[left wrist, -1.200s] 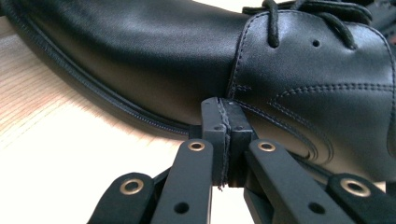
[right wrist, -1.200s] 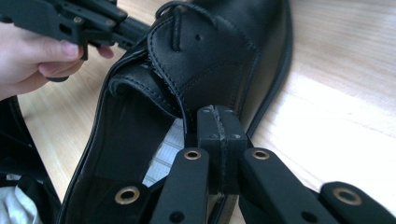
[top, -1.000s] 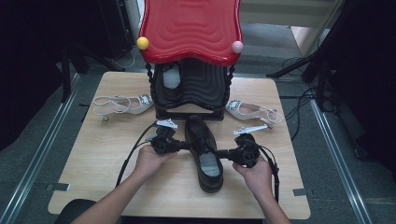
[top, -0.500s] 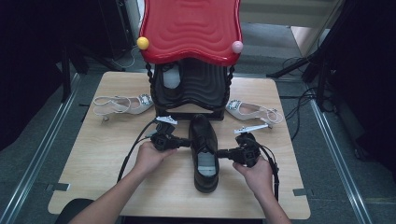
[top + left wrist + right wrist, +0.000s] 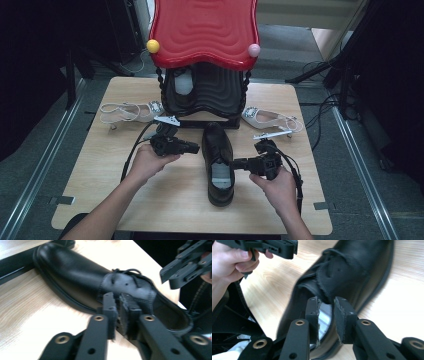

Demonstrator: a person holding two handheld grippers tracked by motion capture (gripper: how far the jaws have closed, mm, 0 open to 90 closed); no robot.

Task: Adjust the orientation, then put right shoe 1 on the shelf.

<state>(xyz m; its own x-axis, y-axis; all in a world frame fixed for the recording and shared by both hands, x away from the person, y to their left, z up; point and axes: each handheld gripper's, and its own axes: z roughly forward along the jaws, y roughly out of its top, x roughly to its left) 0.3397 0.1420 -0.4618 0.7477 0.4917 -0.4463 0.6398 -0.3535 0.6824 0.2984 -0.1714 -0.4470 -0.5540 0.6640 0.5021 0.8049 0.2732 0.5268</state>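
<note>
Both claws are just easing open and letting go, the left gripper (image 5: 196,148) barely parting at nine o'clock of the black shoe (image 5: 217,145), the right gripper (image 5: 235,163) spreading wider at its three o'clock collar, the shoe lying mid-table (image 5: 185,200), toe toward twelve, so backing clear looks next.

Left gripper (image 5: 196,148): lifted off the black shoe (image 5: 218,161), now clear of its left side; jaws have just been opening slightly, nothing between them.
Right gripper (image 5: 236,162): jaws have just been opening; the shoe's rim sits in the gap.
Black shoe: swung straighter, toe toward the rack.
</note>
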